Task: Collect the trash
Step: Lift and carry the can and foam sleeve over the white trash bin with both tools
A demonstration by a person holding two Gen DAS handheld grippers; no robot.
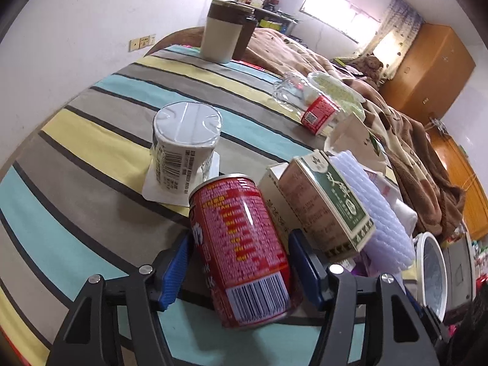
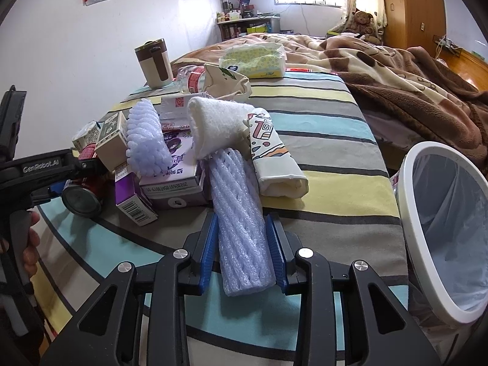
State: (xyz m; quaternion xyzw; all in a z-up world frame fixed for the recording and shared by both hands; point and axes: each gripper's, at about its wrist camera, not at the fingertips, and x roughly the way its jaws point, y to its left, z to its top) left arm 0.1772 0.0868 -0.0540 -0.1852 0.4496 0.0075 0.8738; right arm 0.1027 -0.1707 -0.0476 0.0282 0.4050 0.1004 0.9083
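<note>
— What have the left tongs point(image 1: 241, 265) got?

— The red drink can point(image 1: 241, 250), lying on the striped bedsheet point(image 1: 91, 140); the blue pads sit either side of it, touching or very nearly so, I can't tell which. Just beyond the can stands an upturned sealed cup point(image 1: 183, 149), and right beside the can a green-and-tan carton point(image 1: 326, 204) leans against it, crowding that side.

— And the right tongs point(image 2: 242, 253)?

— Clamped on a lilac foam net sleeve point(image 2: 238, 213). Past the sleeve's far end lies the heap: a white foam sleeve point(image 2: 213, 122), a rolled printed paper bag point(image 2: 274, 158), a purple box point(image 2: 180, 180), another lilac foam net point(image 2: 146, 134).

— The bin?

— The white-rimmed trash bin point(image 2: 418, 213) with a clear liner stands off the bed's edge, right of the sleeve. A brown-lidded tumbler point(image 2: 154, 61) and a tissue pack point(image 2: 253, 59) sit well beyond the heap.
</note>
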